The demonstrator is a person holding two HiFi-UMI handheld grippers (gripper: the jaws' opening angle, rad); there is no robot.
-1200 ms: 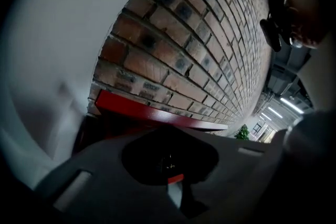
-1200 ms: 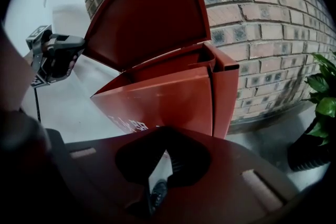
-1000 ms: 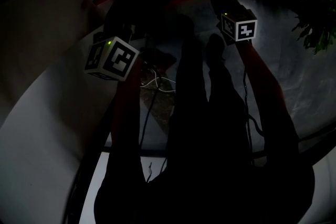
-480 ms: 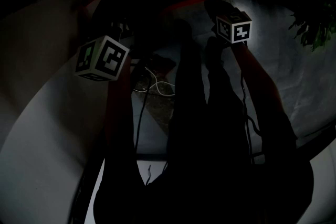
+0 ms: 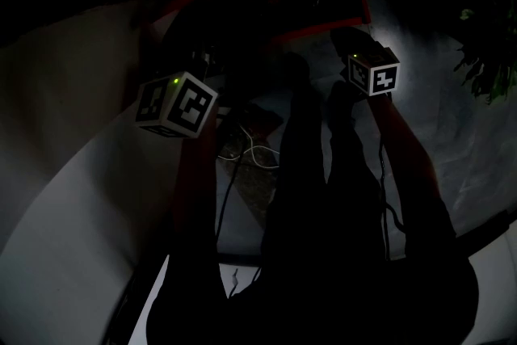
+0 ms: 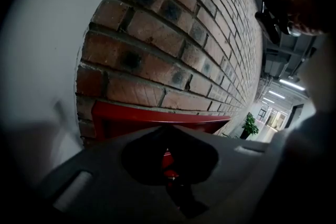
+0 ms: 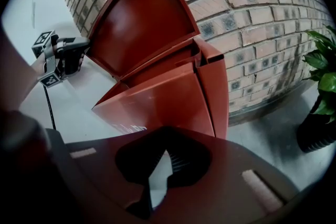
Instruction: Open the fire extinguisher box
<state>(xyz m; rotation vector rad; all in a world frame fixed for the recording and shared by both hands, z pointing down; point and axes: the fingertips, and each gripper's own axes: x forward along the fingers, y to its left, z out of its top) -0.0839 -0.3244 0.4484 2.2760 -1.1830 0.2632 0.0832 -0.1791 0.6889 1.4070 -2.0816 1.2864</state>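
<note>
Fire extinguisher box (image 7: 173, 97) against brick wall (image 7: 252, 13), lid (image 7: 142, 23) raised. Left gripper (image 6: 168, 165) pinches a red sliver, apparently the lid's left edge; right gripper (image 7: 157, 176), jaws slightly parted and empty, faces the front panel (image 7: 157, 105) directly ahead, nearer to it

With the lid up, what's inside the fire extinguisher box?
The right gripper view shows only the bare red underside of the raised lid. The front panel of the fire extinguisher box covers the interior, so no extinguisher can be seen.
</note>
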